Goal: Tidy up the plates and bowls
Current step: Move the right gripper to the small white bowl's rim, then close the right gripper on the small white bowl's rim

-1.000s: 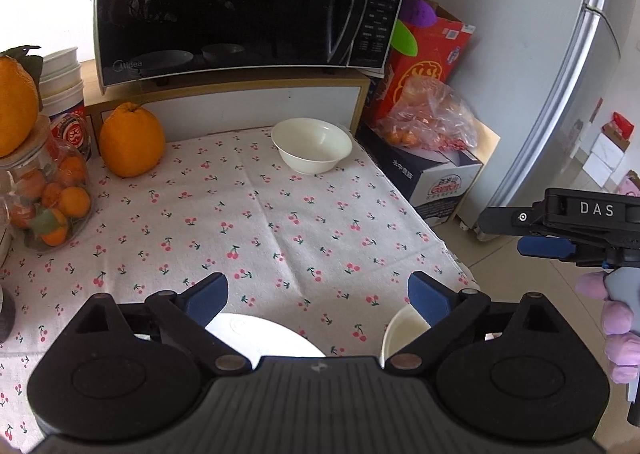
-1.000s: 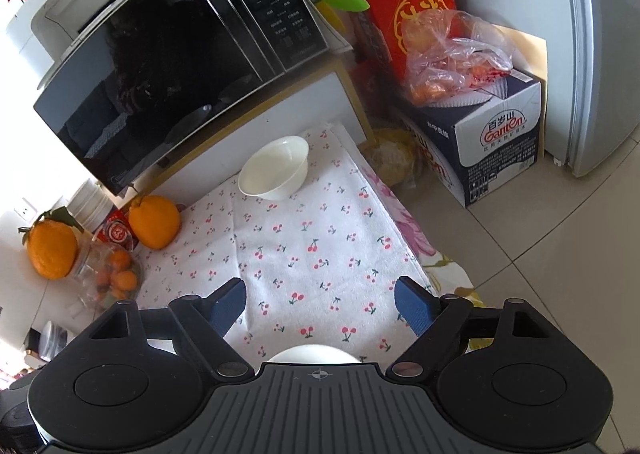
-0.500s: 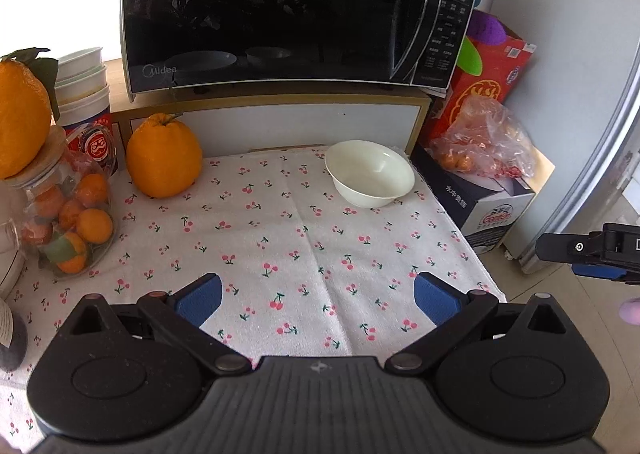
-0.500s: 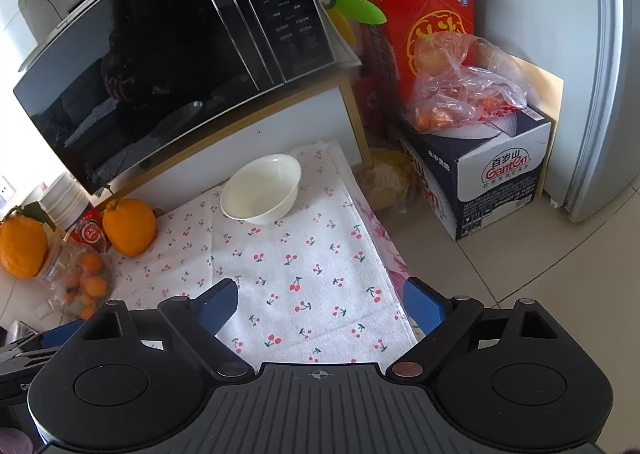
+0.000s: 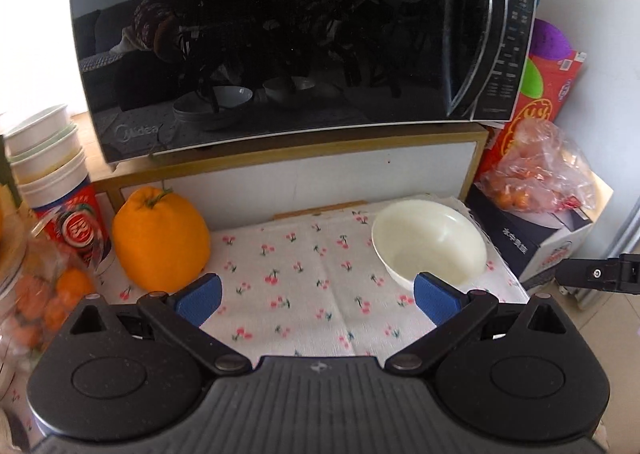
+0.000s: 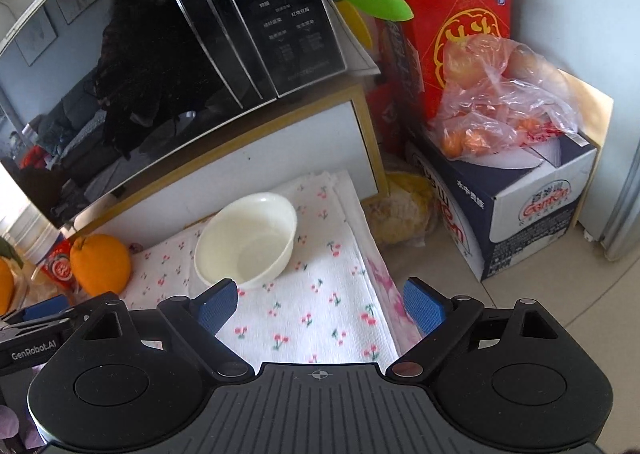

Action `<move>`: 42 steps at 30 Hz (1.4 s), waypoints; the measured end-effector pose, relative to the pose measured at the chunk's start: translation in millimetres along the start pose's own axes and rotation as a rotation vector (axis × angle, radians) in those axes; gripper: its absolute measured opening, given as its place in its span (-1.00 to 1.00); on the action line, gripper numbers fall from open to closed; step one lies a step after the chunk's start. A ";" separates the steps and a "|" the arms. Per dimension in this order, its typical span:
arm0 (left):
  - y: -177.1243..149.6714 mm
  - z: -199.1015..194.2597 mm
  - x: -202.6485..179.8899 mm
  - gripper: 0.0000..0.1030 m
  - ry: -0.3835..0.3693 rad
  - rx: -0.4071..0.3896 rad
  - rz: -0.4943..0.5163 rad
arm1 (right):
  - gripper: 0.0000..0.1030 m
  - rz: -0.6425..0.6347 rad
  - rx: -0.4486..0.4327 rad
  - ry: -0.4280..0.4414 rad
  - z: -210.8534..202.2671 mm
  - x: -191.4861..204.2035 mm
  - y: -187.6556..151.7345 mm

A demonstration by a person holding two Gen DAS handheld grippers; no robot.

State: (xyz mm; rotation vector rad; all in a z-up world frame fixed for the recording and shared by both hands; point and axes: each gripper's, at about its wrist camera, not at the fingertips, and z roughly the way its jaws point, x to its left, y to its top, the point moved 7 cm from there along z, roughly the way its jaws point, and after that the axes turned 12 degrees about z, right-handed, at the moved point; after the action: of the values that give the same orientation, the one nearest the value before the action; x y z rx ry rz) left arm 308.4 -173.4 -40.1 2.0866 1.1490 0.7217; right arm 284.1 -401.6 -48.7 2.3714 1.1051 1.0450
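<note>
Both the left gripper (image 5: 318,296) and the right gripper (image 6: 320,302) gape wide and hold nothing, the cream bowl (image 5: 430,244) just ahead of their blue fingertips on the cherry-print worktop (image 5: 304,286)

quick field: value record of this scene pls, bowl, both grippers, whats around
bowl: white bowl, empty, upright on the cherry-print cloth, below the microwave
left gripper: open, holds nothing, bowl ahead by its right finger
right gripper: open, holds nothing, bowl ahead by its left finger
beside: large orange left of the bowl; bag of oranges on a carton
</note>
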 end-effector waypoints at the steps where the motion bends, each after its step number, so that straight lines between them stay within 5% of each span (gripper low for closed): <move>1: 1.7 7.0 -0.6 0.99 -0.001 -0.001 0.000 | 0.78 0.007 -0.001 0.005 5.7 -1.1 1.9; 11: 7.4 55.5 -7.3 0.90 -0.042 0.003 -0.051 | 0.78 0.097 0.039 0.165 56.5 -7.1 6.8; 18: 8.3 65.6 -7.7 0.40 -0.108 -0.010 -0.105 | 0.75 0.195 0.027 0.245 72.7 -7.0 10.2; 28: 8.2 64.5 -13.3 -0.27 -0.175 -0.002 -0.120 | -0.12 0.199 0.040 0.263 84.4 -1.0 6.9; 38: 8.9 68.5 -19.8 -0.79 -0.212 0.009 -0.105 | -0.55 0.204 0.062 0.257 94.6 3.2 0.9; 42: 10.3 68.2 -24.4 -0.82 -0.209 0.008 -0.072 | -0.67 0.194 0.066 0.258 94.7 6.0 -0.7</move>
State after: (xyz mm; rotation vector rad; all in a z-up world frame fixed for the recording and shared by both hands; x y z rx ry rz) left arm 351.2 -217.2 -80.1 2.0605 1.1053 0.4534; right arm 355.8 -395.2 -110.5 2.4872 1.0203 1.4359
